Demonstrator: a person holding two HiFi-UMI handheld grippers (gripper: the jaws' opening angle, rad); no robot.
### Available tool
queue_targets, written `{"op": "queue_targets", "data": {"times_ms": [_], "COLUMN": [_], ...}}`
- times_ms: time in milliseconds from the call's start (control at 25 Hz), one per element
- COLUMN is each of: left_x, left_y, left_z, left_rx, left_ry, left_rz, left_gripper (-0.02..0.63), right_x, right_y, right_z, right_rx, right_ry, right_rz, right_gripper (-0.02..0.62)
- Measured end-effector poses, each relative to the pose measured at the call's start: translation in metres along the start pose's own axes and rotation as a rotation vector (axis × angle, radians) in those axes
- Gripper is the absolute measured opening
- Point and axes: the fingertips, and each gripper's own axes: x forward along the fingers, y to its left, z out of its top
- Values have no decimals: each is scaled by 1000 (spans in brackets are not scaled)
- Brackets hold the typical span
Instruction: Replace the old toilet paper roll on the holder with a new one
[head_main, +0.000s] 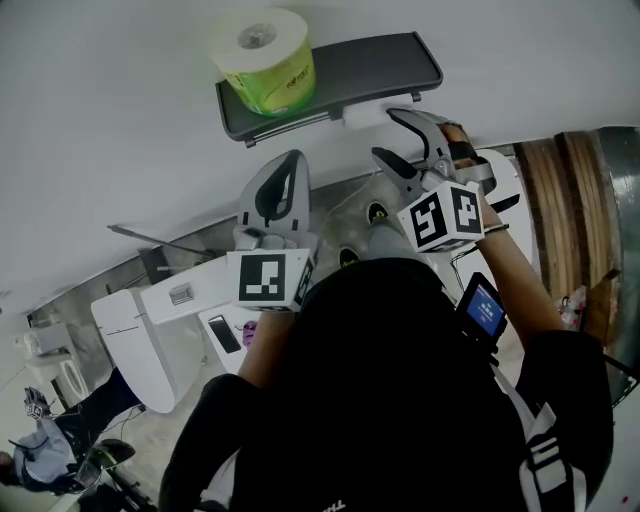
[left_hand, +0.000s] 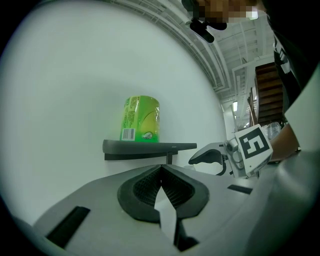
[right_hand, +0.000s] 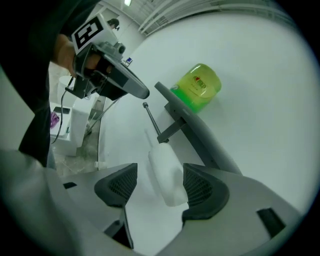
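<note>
Right gripper (right_hand: 160, 186) jaws spread, old roll (right_hand: 163, 167) between them, unpinched; advise closing squarely mid-roll, then sliding it off along the rod (right_hand: 151, 120) beyond. Left gripper (left_hand: 161, 172) jaws pressed together

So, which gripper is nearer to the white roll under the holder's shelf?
Right. The right gripper has its open fingers either side of the white roll; the left gripper is farther back, shut, well apart from it.

Mock bathrm in hall: wall TP holder (head_main: 380, 60), truss roof (left_hand: 225, 50).
</note>
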Motion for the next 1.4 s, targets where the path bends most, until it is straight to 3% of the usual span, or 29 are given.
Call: {"op": "queue_targets", "data": {"times_ms": [680, 1160, 1240, 1320, 1400], "left_x": [-8, -12, -12, -11, -10], "left_y": [12, 16, 17, 18, 20], "left_z": [1, 3, 4, 2, 2], "left_rx": [-1, 8, 11, 13, 14], "left_ry": [-3, 2, -1, 2, 2], "left_rz": [13, 38, 38, 41, 43], "left_gripper": [22, 21, 23, 23, 21], "right_x": [34, 61, 62, 62, 63], "right_y": [5, -8, -11, -15, -16], "right_z": [-16, -16, -15, -14, -15], "right_rx": [-314, -412, -442, -451, -450], "right_ry": [178, 205, 207, 198, 196], "right_rz": [-26, -94, -125, -158, -172], "right_gripper": [325, 324, 313, 229, 229]}}
